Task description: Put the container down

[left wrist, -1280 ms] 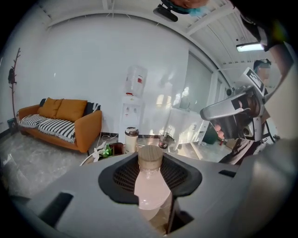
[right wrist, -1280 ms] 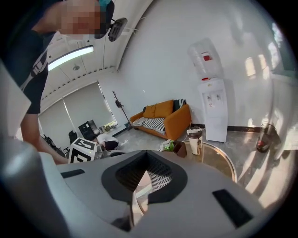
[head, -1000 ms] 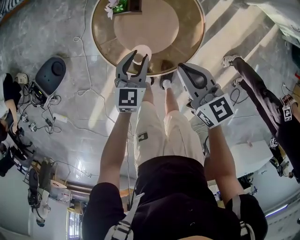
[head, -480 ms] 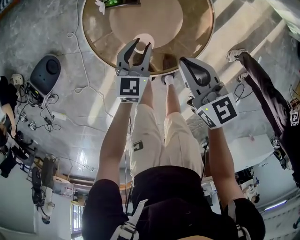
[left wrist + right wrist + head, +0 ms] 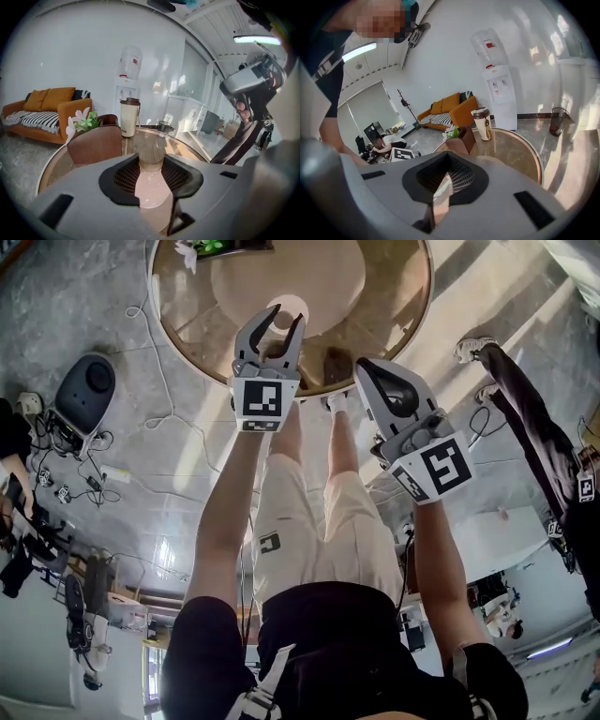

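My left gripper (image 5: 281, 322) is shut on a pale pink container (image 5: 287, 308) and holds it over the near part of the round glass table (image 5: 394, 329). In the left gripper view the container (image 5: 151, 187) fills the gap between the black ribbed pads (image 5: 124, 174) of the left gripper (image 5: 152, 164). Whether its base touches the tabletop is hidden. My right gripper (image 5: 367, 369) hangs to the right, just off the table's near rim, jaws together with nothing in them. In its own view the right gripper (image 5: 443, 187) shows only a thin slit.
A wooden box with flowers (image 5: 93, 143) and a tall tumbler (image 5: 130, 117) stand on the far side of the table. On the floor lie a black device (image 5: 86, 390) and cables at left. A seated person's legs (image 5: 525, 418) are at right. A sofa (image 5: 47, 112) and water dispenser (image 5: 499, 89) line the wall.
The left gripper has carried the container farther forward over the table. The right gripper has stayed nearly in place.
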Demonstrator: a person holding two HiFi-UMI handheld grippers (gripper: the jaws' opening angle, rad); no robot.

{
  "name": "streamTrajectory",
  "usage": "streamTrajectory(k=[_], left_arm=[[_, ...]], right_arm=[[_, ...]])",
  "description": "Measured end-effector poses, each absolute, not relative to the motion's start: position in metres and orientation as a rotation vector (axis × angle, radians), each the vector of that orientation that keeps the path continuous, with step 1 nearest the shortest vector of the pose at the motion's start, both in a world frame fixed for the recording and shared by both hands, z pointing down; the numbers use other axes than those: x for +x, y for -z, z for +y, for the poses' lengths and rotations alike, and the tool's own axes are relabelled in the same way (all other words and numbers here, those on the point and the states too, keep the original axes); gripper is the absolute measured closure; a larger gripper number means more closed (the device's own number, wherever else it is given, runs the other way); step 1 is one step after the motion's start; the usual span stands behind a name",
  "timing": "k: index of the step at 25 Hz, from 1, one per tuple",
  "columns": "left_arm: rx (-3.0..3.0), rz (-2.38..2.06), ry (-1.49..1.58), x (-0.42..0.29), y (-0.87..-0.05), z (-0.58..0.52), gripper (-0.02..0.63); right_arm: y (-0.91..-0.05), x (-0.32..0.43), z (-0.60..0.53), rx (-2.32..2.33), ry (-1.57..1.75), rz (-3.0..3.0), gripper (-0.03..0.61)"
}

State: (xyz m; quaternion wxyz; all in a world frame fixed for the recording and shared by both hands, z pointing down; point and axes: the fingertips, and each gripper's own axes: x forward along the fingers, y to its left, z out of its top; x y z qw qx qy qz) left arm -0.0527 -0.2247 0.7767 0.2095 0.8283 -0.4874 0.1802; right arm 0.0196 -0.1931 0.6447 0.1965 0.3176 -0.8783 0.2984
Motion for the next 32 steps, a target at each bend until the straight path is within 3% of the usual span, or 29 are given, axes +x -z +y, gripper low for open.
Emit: streamTrajectory(k=[32], left_arm=[[2.254,-1.369,-0.599,-0.046,-0.816,-0.234,0.468]], right_arm=[[-0.655,0.032,-0.201,0.873,-0.858,-2.444,0.577]])
